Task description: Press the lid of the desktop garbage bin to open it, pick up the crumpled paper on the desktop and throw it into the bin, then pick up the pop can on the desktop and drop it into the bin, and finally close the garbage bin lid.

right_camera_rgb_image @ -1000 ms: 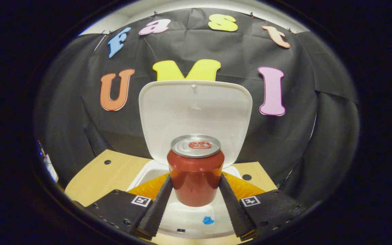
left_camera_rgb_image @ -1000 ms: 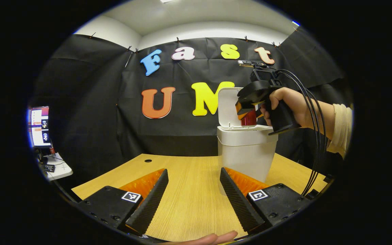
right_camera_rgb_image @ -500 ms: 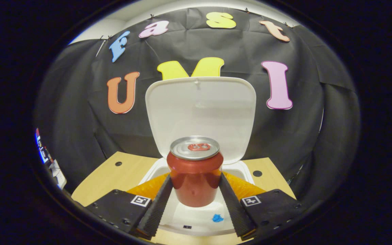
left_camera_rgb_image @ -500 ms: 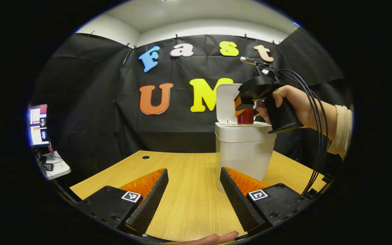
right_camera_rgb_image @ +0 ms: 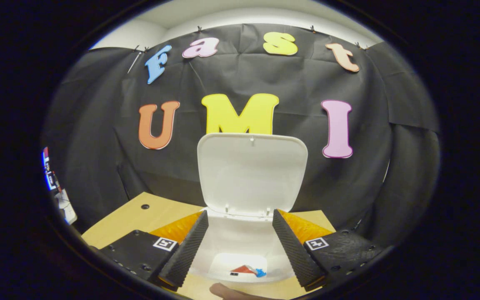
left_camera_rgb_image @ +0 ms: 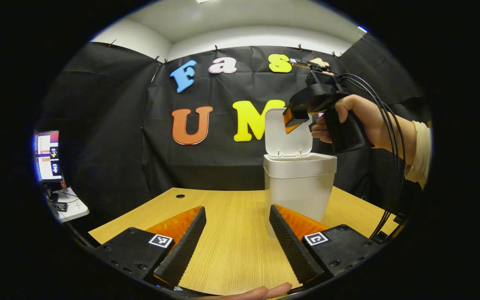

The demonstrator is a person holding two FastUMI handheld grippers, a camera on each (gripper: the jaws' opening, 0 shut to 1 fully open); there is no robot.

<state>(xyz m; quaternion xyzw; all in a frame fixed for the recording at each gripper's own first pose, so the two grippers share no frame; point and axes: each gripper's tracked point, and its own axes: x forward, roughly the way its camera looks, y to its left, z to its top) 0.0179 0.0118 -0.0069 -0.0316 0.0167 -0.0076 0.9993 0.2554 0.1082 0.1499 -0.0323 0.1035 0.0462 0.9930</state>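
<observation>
The white bin [left_camera_rgb_image: 298, 187] stands on the wooden table [left_camera_rgb_image: 231, 250] with its lid [left_camera_rgb_image: 286, 137] tipped up at the back. My left gripper [left_camera_rgb_image: 236, 216] hovers open low over the table, just left of the bin, holding nothing. A hand [left_camera_rgb_image: 361, 121] holds my right gripper [left_camera_rgb_image: 292, 118] above the bin's mouth. In the right gripper view, my right gripper [right_camera_rgb_image: 240, 221] is open over the bin [right_camera_rgb_image: 236, 241], facing the raised lid [right_camera_rgb_image: 252, 175]. A red bit of the pop can [right_camera_rgb_image: 243, 270] shows down inside the bin, beside a small blue patch [right_camera_rgb_image: 260, 273].
Black cables [left_camera_rgb_image: 390, 166] hang from the right gripper down to the table's right side. A monitor [left_camera_rgb_image: 48, 154] and a small side desk sit far left beyond the table. A fingertip [left_camera_rgb_image: 261, 291] shows at the bottom edge.
The right gripper opened and let the pop can fall into the bin, then rose and drew back a little. The left gripper stayed put.
</observation>
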